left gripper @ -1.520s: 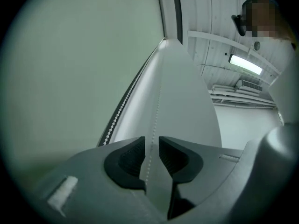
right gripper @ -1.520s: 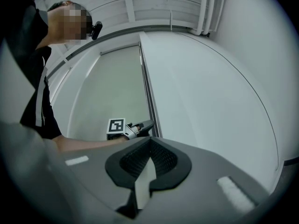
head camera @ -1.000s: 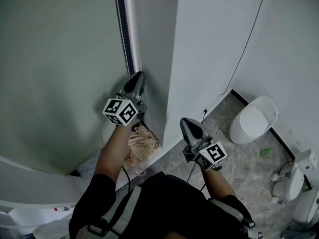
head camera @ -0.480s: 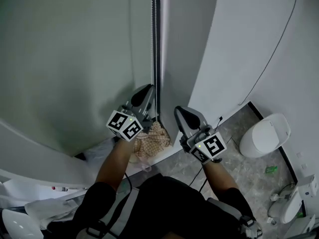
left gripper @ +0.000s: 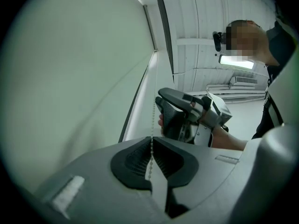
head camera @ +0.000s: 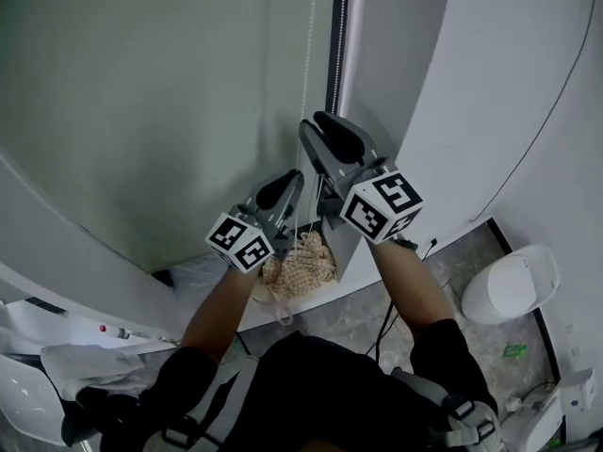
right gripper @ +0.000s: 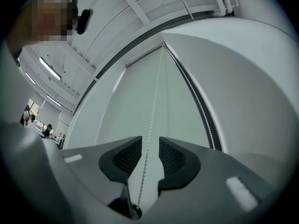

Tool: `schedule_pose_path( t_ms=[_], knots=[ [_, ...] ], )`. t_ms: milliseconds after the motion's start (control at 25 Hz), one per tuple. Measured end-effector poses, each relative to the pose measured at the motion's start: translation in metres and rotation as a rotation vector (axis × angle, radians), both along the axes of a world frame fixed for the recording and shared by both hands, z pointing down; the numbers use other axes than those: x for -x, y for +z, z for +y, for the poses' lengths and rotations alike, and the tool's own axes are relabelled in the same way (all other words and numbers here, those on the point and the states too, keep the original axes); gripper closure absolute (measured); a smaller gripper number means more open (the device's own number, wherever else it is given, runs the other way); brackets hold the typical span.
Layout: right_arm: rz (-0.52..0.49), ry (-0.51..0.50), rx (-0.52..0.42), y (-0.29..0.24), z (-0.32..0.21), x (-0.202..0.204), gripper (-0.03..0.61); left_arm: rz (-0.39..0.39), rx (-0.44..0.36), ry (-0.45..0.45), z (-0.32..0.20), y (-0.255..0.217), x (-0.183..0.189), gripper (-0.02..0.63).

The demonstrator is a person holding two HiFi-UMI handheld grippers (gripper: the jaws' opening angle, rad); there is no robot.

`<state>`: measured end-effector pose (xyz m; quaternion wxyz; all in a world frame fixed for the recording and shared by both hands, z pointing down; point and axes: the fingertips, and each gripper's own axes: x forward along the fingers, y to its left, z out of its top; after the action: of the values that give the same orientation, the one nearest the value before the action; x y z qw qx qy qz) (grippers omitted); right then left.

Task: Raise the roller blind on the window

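The pale grey-green roller blind (head camera: 141, 83) covers the window, and its white bead chain (head camera: 308, 64) hangs along its right edge beside a dark frame strip (head camera: 336, 36). My left gripper (head camera: 287, 182) is shut on the chain (left gripper: 154, 101), which runs down into its closed pads (left gripper: 140, 160). My right gripper (head camera: 318, 125) sits just above the left one, also visible in the left gripper view (left gripper: 159, 100). Its jaws have just been opening. The chain (right gripper: 156, 97) passes between the pads (right gripper: 175, 155) without touching either.
A white wall (head camera: 490, 83) with a thin dark cable (head camera: 556, 73) stands right of the window. On the tiled floor are a white toilet (head camera: 509, 285) and a patterned cloth bundle (head camera: 301, 262) below the grippers. White items lie at lower left (head camera: 85, 361).
The right gripper rose from low beside the wall to the chain above the left gripper, and its jaws went from shut to open. The left gripper stayed shut on the chain.
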<state>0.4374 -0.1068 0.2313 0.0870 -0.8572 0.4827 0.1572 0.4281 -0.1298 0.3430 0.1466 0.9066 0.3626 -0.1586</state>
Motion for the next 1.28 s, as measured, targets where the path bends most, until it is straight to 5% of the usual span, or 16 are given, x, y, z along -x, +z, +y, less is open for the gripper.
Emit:
schedule_pose_path(
  t_ms=[160,520,760,920,1080,1160,1280],
  knots=[
    [-0.005,-0.085,-0.086,-0.024,-0.008,0.004,0.478,-0.002,0.000,-0.002,0.005,0.001,0.005,0.598],
    [-0.013,-0.087,-0.160,-0.023,0.007,-0.001,0.562,0.002,-0.003,0.018,0.013,0.007,0.009,0.600],
    [0.097,-0.016,-0.049,0.019,0.013,0.015,0.565,-0.072,-0.065,0.026,0.027,0.049,0.010,0.599],
    [0.061,0.040,0.075,0.092,0.016,0.015,0.566,-0.251,-0.090,0.054,0.037,0.121,0.008,0.598],
    [-0.035,0.045,0.194,0.173,0.022,0.022,0.565,-0.423,-0.199,0.117,0.052,0.201,0.021,0.595],
    [-0.071,0.047,0.206,0.193,0.028,0.022,0.565,-0.443,-0.221,0.159,0.051,0.216,0.031,0.535],
    [-0.099,0.039,0.174,0.191,0.039,0.018,0.565,-0.364,-0.186,0.189,0.036,0.185,0.031,0.459]
  ],
)
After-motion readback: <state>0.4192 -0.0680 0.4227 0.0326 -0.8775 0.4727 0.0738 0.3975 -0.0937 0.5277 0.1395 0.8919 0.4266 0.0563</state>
